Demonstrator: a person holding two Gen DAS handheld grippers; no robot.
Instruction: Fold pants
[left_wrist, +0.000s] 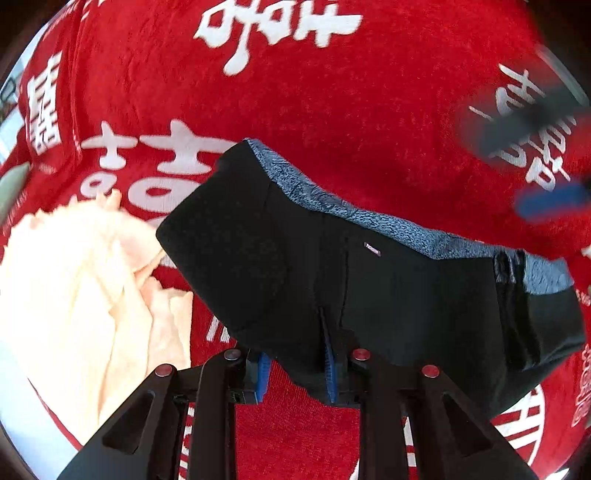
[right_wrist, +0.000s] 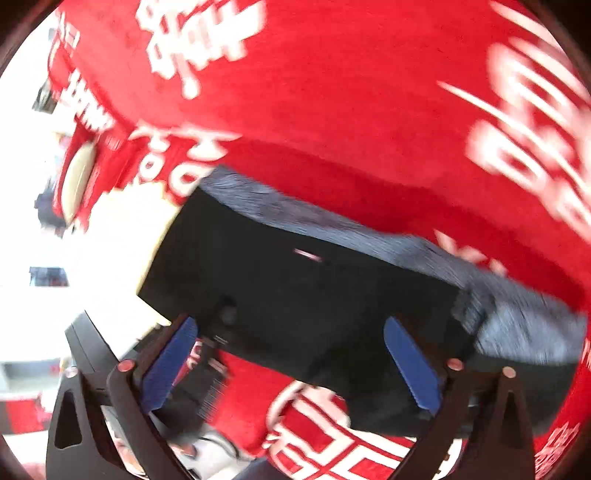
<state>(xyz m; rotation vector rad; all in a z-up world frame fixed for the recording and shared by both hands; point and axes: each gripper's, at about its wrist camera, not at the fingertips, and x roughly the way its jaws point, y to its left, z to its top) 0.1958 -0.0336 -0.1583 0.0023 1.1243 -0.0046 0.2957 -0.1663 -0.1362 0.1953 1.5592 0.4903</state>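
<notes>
Black pants (left_wrist: 369, 288) with a grey-blue fleece lining and a small label lie folded on a red blanket (left_wrist: 332, 110) printed with white characters. My left gripper (left_wrist: 295, 350) is shut on the near edge of the pants, with a fold of black fabric pinched between its blue pads (left_wrist: 330, 373). In the right wrist view the pants (right_wrist: 295, 288) are motion-blurred. My right gripper (right_wrist: 291, 325) stands wide open just above their near edge, and nothing is pressed between its pads (right_wrist: 413, 365). It also shows as a blur at the upper right, my right gripper (left_wrist: 535, 162).
A crumpled cream cloth (left_wrist: 74, 288) lies on the blanket just left of the pants. The blanket's left edge (right_wrist: 74, 122) drops off to a bright floor. Red blanket (right_wrist: 369, 110) stretches beyond the pants.
</notes>
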